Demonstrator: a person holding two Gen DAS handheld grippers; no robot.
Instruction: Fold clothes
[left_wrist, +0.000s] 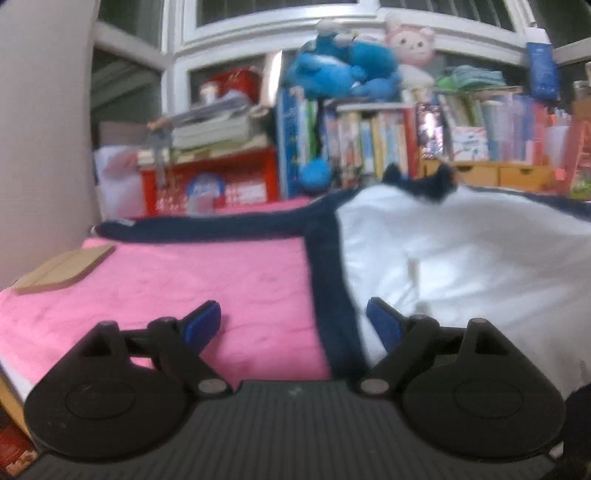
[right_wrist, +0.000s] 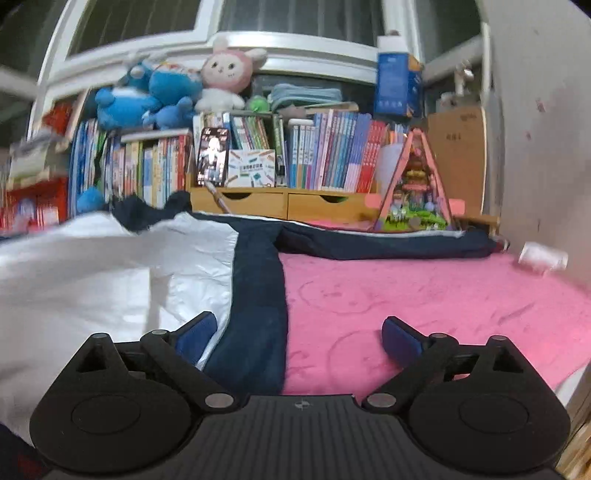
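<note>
A white jacket (left_wrist: 461, 251) with dark navy sides, sleeves and collar lies spread on a pink blanket (left_wrist: 203, 280). In the left wrist view its navy side panel (left_wrist: 332, 295) runs between my fingers, and the left sleeve (left_wrist: 207, 227) stretches away to the left. My left gripper (left_wrist: 293, 325) is open just above the fabric, gripping nothing. In the right wrist view the jacket (right_wrist: 92, 266) fills the left, its navy panel (right_wrist: 258, 295) runs toward me and the right sleeve (right_wrist: 388, 240) lies across the back. My right gripper (right_wrist: 299, 336) is open over that panel's lower edge, holding nothing.
A tan flat board (left_wrist: 66, 267) lies on the blanket's left edge. Bookshelves with plush toys (right_wrist: 166, 92), wooden drawers (right_wrist: 280, 201) and a pink toy house (right_wrist: 413, 188) line the back. A white wall (right_wrist: 546, 129) closes the right side, with a small white object (right_wrist: 543, 258) near it.
</note>
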